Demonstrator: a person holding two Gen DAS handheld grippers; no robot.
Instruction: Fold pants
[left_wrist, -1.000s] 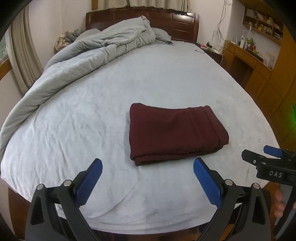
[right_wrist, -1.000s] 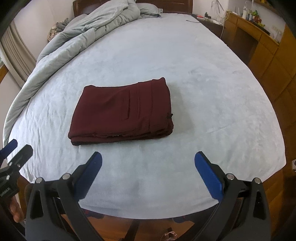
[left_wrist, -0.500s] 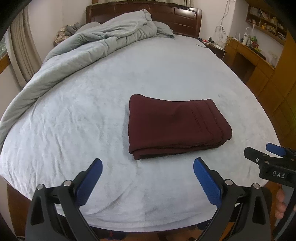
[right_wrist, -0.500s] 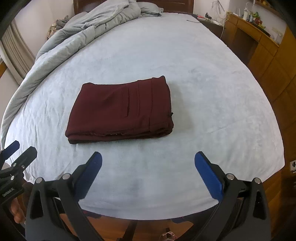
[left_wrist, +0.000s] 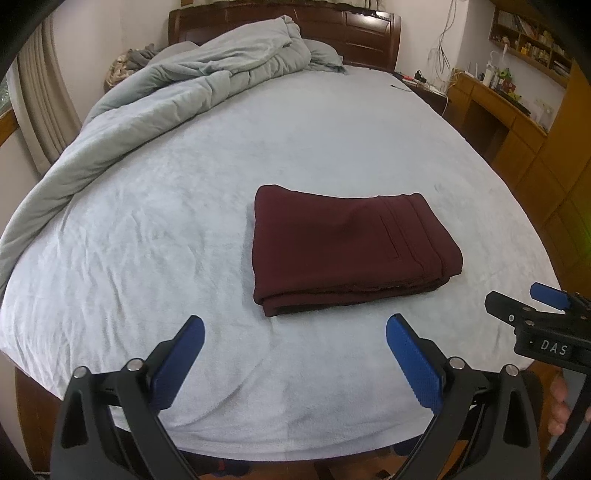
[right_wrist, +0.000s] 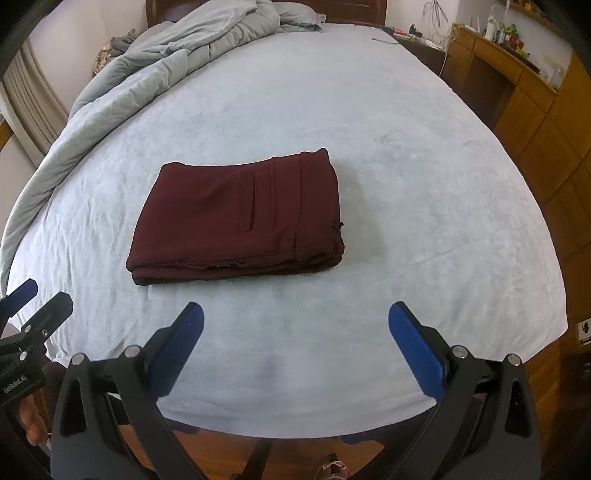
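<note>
The left claw (left_wrist: 294, 341) hangs with its blue pads spread wide, gripping nothing, above the near edge of the bed (left_wrist: 332, 129). The right claw (right_wrist: 295, 330) is likewise wide open and empty, held over the same edge just beside the left one; each shows at the margin of the other's view.

Ahead of both claws, apart from their fingertips, the maroon pants (left_wrist: 351, 247) lie folded into a compact rectangular stack on the pale blue sheet. They sit ahead and slightly right of the left claw, ahead and left of the right claw (right_wrist: 236, 218).

Farther out, a grey duvet (left_wrist: 192, 88) is bunched along the far left side, reaching the dark wooden headboard (left_wrist: 351, 33). A wooden desk (left_wrist: 498, 107) stands off to the right.
</note>
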